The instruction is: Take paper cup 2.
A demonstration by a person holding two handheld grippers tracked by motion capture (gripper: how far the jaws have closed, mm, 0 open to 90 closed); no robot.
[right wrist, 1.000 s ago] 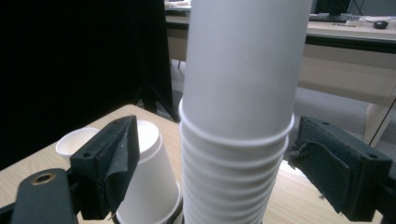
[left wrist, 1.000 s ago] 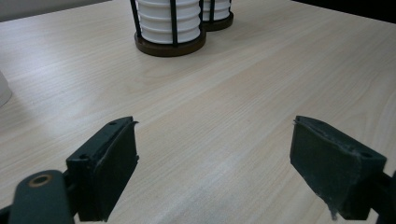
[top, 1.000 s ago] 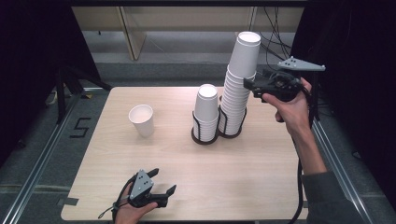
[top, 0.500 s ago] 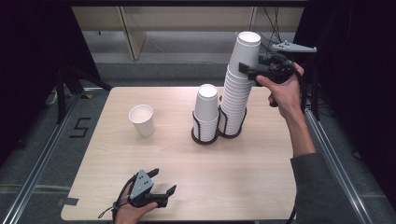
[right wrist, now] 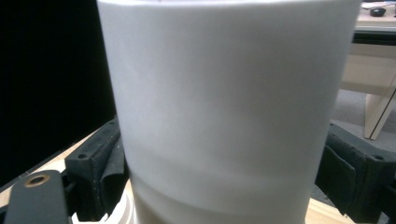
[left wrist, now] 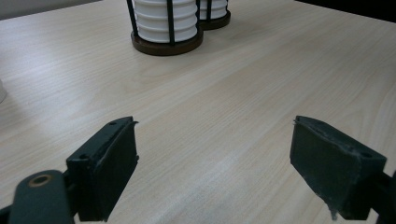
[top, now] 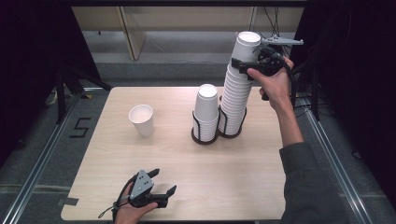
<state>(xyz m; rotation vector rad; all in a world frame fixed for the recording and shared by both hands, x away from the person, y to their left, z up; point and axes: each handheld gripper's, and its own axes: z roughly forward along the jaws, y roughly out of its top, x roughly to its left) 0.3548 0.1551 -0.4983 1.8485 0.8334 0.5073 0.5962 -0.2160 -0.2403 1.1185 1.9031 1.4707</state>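
A tall stack of white paper cups (top: 236,98) stands in a black wire holder at the table's back right. My right gripper (top: 243,63) is up at its top, jaws on either side of the top cup (top: 246,44). In the right gripper view the top cup (right wrist: 224,93) spans the whole gap and both pads lie against its sides. A shorter stack (top: 206,107) stands in its own holder just left of the tall one. A single white cup (top: 142,119) stands upright on the left of the table. My left gripper (top: 165,180) rests at the near edge, open with nothing between its jaws (left wrist: 215,163).
The wooden table (top: 261,168) has bare surface across its middle and front. The holders' dark round bases (left wrist: 167,44) lie ahead of the left gripper. Metal rails run along the floor on both sides, and dark cables hang behind the right hand.
My right gripper has moved up and in from the right of the tall stack until its jaws stand around the top cup. The left gripper and the cups have stayed put.
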